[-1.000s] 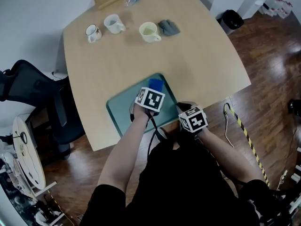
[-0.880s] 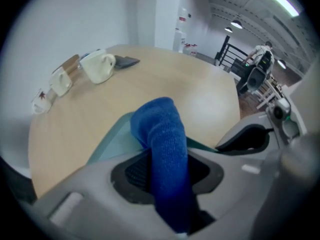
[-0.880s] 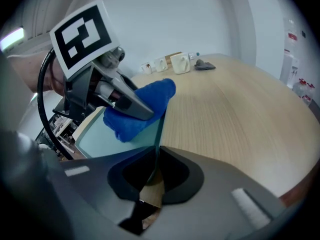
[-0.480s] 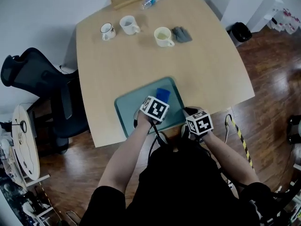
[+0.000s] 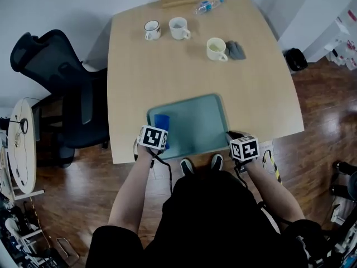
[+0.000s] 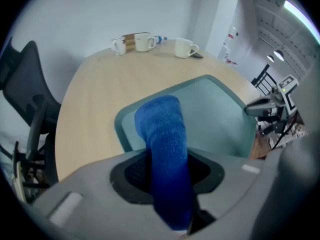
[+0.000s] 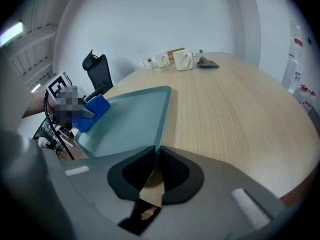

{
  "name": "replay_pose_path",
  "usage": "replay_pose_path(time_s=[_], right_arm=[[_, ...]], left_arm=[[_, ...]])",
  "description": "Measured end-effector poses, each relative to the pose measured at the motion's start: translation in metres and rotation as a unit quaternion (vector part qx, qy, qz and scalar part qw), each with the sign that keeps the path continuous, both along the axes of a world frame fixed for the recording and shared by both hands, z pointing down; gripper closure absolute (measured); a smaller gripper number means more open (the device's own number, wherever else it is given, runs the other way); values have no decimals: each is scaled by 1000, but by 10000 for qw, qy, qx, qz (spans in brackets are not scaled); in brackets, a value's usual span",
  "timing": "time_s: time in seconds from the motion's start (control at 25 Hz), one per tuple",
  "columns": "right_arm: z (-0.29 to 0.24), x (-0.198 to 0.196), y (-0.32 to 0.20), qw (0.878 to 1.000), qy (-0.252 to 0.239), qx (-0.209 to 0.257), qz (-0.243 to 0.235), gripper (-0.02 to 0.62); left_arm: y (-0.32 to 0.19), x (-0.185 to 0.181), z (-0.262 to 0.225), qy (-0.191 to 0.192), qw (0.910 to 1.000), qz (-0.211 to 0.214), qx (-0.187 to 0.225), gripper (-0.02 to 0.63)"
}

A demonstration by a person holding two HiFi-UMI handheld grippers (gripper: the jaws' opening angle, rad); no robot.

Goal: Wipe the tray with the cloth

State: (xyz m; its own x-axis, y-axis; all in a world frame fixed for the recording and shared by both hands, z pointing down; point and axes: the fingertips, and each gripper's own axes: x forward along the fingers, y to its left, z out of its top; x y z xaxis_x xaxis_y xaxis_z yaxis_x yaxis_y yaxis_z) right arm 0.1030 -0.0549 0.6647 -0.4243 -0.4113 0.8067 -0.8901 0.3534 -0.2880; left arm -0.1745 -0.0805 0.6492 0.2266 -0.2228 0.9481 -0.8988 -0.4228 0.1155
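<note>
Head view | clamped left claw [image 5: 157, 130] on cloth [image 5: 162, 121] at tray's [image 5: 195, 124] near-left corner | saw tray stretching rightward from cloth | pinched right claw [image 5: 234, 137] shut on tray's near-right rim.

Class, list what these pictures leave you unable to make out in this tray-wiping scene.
- Whether the cloth touches the tray: left gripper view, it hides its own underside; head view, the left gripper covers it.
- What the cream mug holds: too small, head view.
- The grey item beside it: too small to identify.
- The bottle label: too small.
</note>
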Motion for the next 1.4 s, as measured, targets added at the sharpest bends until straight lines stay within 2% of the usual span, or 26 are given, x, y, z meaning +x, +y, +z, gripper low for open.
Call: replay_pose_path(time_s=[0.08, 0.16, 0.24, 0.36, 0.52, 0.68, 0.84, 0.96, 1.16, 1.28, 1.4], right_arm=[[0, 0, 0, 10000, 1, -12, -7, 563], [-1, -1, 0, 10000, 27, -10, -24, 563], [-1, -2, 0, 10000, 55, 8, -31, 563], [-2, -4, 0, 10000, 28, 36, 9, 563], [-4, -6, 0, 9999, 28, 79, 58, 563], [-4, -7, 0, 9999, 9, 101, 63, 563], [-5, -8, 0, 9999, -29, 134, 76, 563], [-5, -8, 0, 9998, -83, 147, 97, 563], [-7, -5, 2, 9995, -242, 122, 179, 566], [-7, -4, 2, 9995, -249, 116, 157, 566], [-5, -2, 4, 9996, -238, 102, 115, 566]], left_arm=[[3, -17, -1, 104, 9990, -425, 25, 449], [7, -24, -3, 224, 9975, -662, 50, 449], [8, -24, -2, 180, 9976, -672, 63, 449], [6, -19, -3, -88, 9985, -538, 68, 449], [-5, -6, -1, -503, 9986, -39, 176, 451], [-18, 36, 0, -475, 9977, 437, 194, 451], [-27, 105, 0, -336, 9927, 1138, 194, 451], [-29, 159, 0, -313, 9829, 1794, 263, 449], [-17, 232, -2, -225, 9584, 2823, 366, 449], [-13, 247, -3, -23, 9537, 2962, 514, 449], [-7, 236, -4, 217, 9604, 2729, 522, 449]])
